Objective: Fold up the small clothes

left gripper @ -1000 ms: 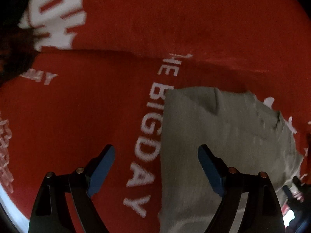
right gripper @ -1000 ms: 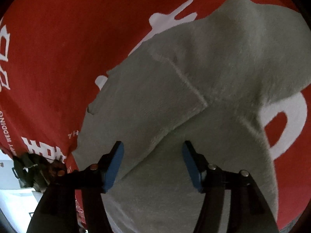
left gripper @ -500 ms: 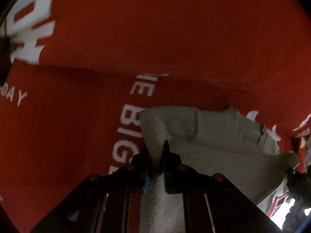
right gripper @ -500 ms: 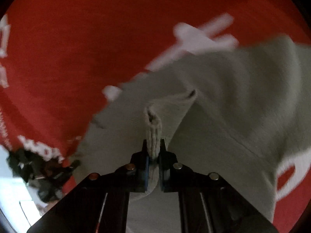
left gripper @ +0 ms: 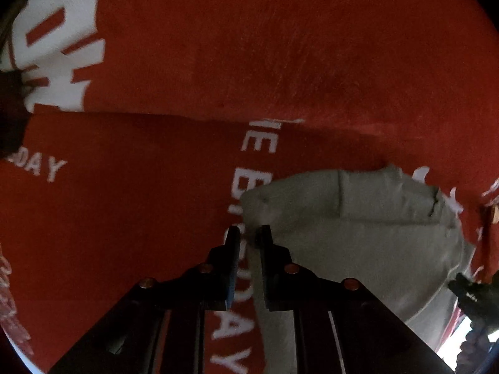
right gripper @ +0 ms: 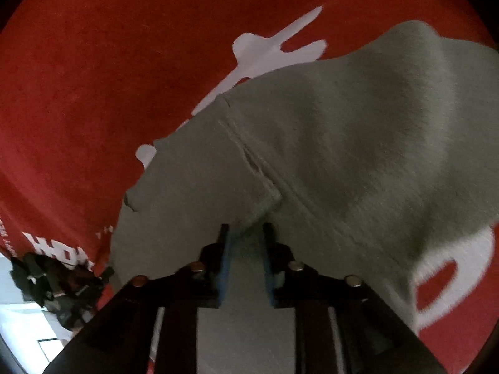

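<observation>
as left gripper (left gripper: 248, 233) pinches the fuzzy grey garment (left gripper: 358, 249), right gripper (right gripper: 246, 230) has just been opening around it.

Printed white on red cloth (left gripper: 131, 233): "DAY" at nine o'clock; "DAY" again at six o'clock.

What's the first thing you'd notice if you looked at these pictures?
The big red cloth with white letters fills both views. On it lies a small grey garment, low right in the left view and across the middle of the right view. The left gripper pinches its edge; the right gripper's jaws, just opening, stand apart around a fold.
</observation>
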`<move>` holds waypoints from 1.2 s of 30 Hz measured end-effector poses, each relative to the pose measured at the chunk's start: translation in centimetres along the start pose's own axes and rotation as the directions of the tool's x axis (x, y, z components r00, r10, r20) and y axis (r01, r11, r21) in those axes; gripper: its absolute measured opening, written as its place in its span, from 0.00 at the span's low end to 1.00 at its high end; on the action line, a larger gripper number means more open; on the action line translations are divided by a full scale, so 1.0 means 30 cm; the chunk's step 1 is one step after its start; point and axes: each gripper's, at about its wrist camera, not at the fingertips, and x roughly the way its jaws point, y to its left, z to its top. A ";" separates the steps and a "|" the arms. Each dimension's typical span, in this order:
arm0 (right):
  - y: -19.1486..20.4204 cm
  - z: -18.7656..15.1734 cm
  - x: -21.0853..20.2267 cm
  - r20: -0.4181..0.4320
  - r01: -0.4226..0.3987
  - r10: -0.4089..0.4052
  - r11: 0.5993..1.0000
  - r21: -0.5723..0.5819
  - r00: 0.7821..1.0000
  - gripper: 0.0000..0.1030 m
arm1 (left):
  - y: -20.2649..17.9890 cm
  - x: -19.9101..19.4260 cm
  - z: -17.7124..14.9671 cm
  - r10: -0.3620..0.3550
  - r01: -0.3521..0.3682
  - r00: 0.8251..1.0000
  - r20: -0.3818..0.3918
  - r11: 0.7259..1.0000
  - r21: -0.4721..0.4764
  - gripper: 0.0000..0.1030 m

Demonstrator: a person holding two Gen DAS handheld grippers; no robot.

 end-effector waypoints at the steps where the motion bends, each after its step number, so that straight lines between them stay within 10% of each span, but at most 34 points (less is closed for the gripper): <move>1: 0.023 -0.023 -0.004 -0.017 -0.025 0.024 1.000 -0.011 1.000 0.44 | 0.004 -0.020 -0.016 0.002 -0.002 1.000 0.002 1.000 0.003 0.13; 8: 0.321 -0.313 0.213 -0.307 -0.311 0.285 0.949 -0.041 0.908 0.44 | 0.052 -0.080 -0.123 0.034 -0.034 0.999 0.001 0.999 -0.019 0.17; 11: 0.430 -0.421 0.328 -0.374 -0.363 0.335 0.932 -0.005 0.865 0.44 | 0.096 -0.119 -0.173 0.072 -0.069 0.997 0.033 0.996 -0.062 0.86; 14: 0.501 -0.484 0.422 -0.385 -0.384 0.375 0.922 0.056 0.843 0.44 | 0.135 -0.142 -0.211 0.084 -0.081 0.996 0.033 0.993 -0.083 0.86; 18: 0.539 -0.508 0.465 -0.351 -0.380 0.381 0.922 0.074 0.856 0.41 | 0.197 -0.160 -0.250 0.084 -0.081 0.996 0.018 0.990 -0.120 0.86; 20: 0.559 -0.502 0.456 -0.332 -0.387 0.384 0.920 0.060 0.861 0.06 | 0.227 -0.176 -0.267 0.084 -0.080 0.996 0.023 0.987 -0.140 0.86; 29: 0.648 -0.594 0.524 -0.356 -0.385 0.366 0.923 0.020 0.860 0.06 | 0.229 -0.163 -0.290 0.105 -0.102 0.994 0.022 0.989 -0.110 0.86; 33: 0.620 -0.591 0.462 -0.387 -0.334 0.305 0.942 -0.010 0.870 0.11 | 0.143 -0.139 -0.287 0.100 -0.099 0.995 0.020 0.994 -0.046 0.86; 36: 0.537 -0.505 0.314 -0.304 -0.280 0.240 0.955 -0.098 0.922 0.49 | 0.082 -0.115 -0.270 0.087 -0.086 0.996 0.027 0.996 -0.025 0.86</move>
